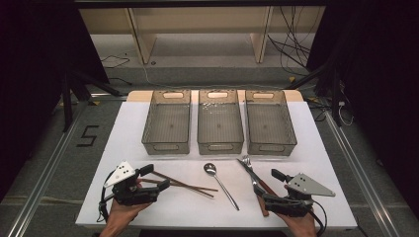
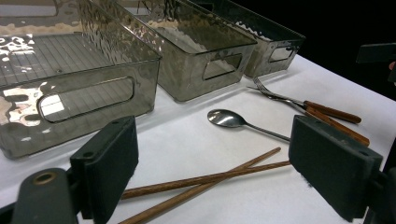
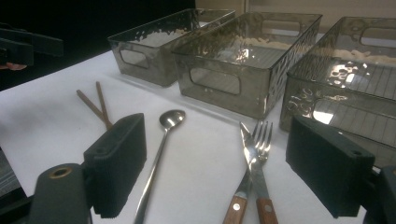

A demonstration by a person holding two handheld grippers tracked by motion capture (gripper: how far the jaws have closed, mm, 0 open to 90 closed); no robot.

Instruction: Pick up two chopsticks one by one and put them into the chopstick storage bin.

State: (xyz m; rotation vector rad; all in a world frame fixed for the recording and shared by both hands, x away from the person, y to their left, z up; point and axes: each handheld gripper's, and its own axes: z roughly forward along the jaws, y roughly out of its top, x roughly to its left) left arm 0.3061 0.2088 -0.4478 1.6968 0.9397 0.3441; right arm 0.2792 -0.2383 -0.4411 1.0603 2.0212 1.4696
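**Both grippers spread and empty over cutlery at the near edge of the table**

At the near edge of the white table (image 1: 148, 207), the left gripper (image 1: 157, 177) sits at about 7 o'clock, held in a hand (image 1: 121, 210), its jaws spread wide and holding nothing. The wooden chopsticks (image 1: 185, 183) lie crossed on the table directly between and just ahead of those jaws, running off toward 3 o'clock; in the left gripper view the chopsticks (image 2: 205, 179) pass through the gap between the two black pads without touching either.

At about 5 o'clock the right gripper (image 1: 267, 180), held in the other hand (image 1: 299, 222), is also spread open and empty. A fork (image 1: 249, 165) and a knife (image 1: 253, 175), both with wooden handles, lie together between its jaws, their tips pointing toward 11 o'clock; in the right gripper view the fork (image 3: 259, 154) rests beside and partly over the knife (image 3: 240, 196).

Between the two grippers, at 6 o'clock, a metal spoon (image 1: 220, 181) lies with its bowl toward 12 o'clock, apart from both chopsticks and fork.

Farther off, toward 12 o'clock, three clear smoky plastic bins stand side by side: the left bin (image 1: 167, 148), the middle bin (image 1: 220, 147) and the right bin (image 1: 271, 148). Each looks empty, with a handle slot in its end walls.
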